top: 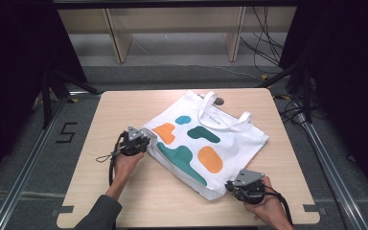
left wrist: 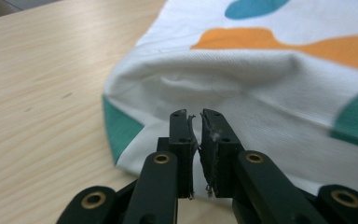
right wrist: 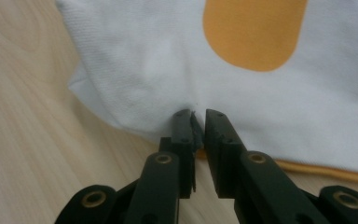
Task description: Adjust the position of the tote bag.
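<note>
The bag [top: 206, 143] lies flat at the desk's [top: 124, 201] centre, long axis from 5 to 11 o'clock, handles toward 1 o'clock. The left hand-held gripper [left wrist: 198, 122] is pinched on the 9 o'clock corner, the right hand-held gripper [right wrist: 197, 122] on the 5 o'clock corner. Only thin cloth is held; a hard or uneven pull could slip it free.

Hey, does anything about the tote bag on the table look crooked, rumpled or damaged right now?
Yes: the tote bag lies skewed across the table, not square to its edges. Its near-left corner is puckered into a raised fold by the left claw. The handles lie loosely crossed on top. No tear or stain is visible.
</note>
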The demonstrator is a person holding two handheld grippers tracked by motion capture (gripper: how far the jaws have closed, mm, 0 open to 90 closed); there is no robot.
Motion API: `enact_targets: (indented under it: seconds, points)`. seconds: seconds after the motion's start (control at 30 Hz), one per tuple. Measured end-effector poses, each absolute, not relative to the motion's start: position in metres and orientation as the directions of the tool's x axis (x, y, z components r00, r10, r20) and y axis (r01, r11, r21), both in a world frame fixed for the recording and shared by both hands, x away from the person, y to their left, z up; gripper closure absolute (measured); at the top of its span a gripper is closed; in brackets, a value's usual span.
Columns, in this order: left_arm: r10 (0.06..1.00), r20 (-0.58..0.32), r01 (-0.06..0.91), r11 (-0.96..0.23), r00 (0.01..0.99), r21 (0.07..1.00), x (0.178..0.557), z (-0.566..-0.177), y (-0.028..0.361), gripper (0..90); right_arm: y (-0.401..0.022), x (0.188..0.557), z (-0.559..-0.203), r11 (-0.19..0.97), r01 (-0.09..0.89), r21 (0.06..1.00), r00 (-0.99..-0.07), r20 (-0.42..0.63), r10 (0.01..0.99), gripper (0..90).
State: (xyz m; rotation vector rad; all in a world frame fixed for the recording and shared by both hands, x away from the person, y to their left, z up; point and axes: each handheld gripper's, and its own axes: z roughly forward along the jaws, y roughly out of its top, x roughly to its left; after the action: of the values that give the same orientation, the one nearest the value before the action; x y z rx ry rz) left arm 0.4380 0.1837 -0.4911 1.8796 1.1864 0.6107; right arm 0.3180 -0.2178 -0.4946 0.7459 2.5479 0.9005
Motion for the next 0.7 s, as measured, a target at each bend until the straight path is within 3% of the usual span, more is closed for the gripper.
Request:
enact_targets:
  seconds: [0.4,0.7]
  points:
    - [0.788,-0.113,0.47,-0.239,0.605,0.85,0.344,-0.481,0.174,80.1,-0.154,0.315,-0.501,0.715,0.281,0.64,-0.866,-0.151,0.476,85.8]
    - [0.796,-0.119,0.452,-0.207,0.593,0.868,0.312,-0.477,0.185,79.0,-0.09,0.328,-0.506,0.735,0.221,0.641,-0.911,-0.133,0.39,86.4]
